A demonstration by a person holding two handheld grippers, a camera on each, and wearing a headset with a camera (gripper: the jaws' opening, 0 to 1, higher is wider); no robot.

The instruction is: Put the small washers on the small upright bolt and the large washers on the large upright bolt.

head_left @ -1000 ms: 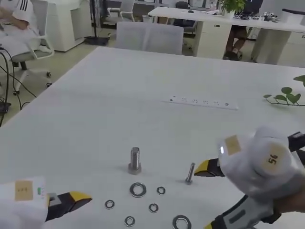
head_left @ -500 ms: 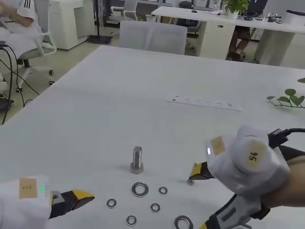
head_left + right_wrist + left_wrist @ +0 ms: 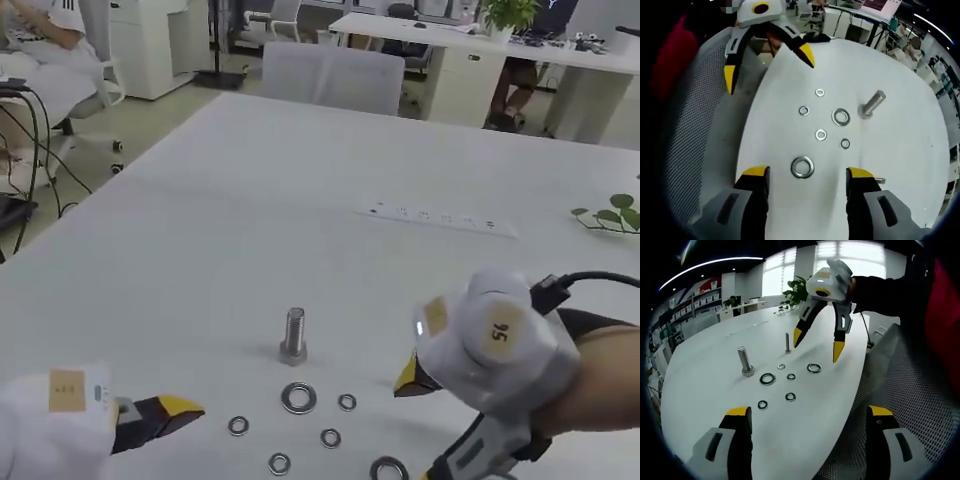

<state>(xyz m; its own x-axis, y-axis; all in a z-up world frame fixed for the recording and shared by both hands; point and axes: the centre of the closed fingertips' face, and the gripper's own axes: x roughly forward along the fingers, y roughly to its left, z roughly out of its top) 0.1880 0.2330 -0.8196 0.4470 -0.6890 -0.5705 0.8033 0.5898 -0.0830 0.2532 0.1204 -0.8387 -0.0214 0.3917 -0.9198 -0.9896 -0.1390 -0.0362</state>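
The large bolt [image 3: 293,337] stands head-down on the white table [image 3: 250,230], and the small bolt [image 3: 787,342] stands to its right. Two large washers [image 3: 298,397] [image 3: 388,468] and several small washers [image 3: 330,437] lie flat in front of the bolts. My right gripper [image 3: 420,425] is open and hovers over the right side of the group, its jaws either side of a large washer [image 3: 803,167]. In the head view it hides the small bolt. My left gripper [image 3: 175,412] is open at the near left, short of the washers, with nothing between its jaws.
A white power strip [image 3: 440,218] lies across the far middle of the table. A leafy plant [image 3: 612,215] sits at the right edge. Office chairs [image 3: 330,78] and desks stand beyond the table. A seated person [image 3: 40,40] is at the far left.
My right gripper has moved left and nearer over the washers and now covers the small bolt in the head view. The left gripper has barely moved.
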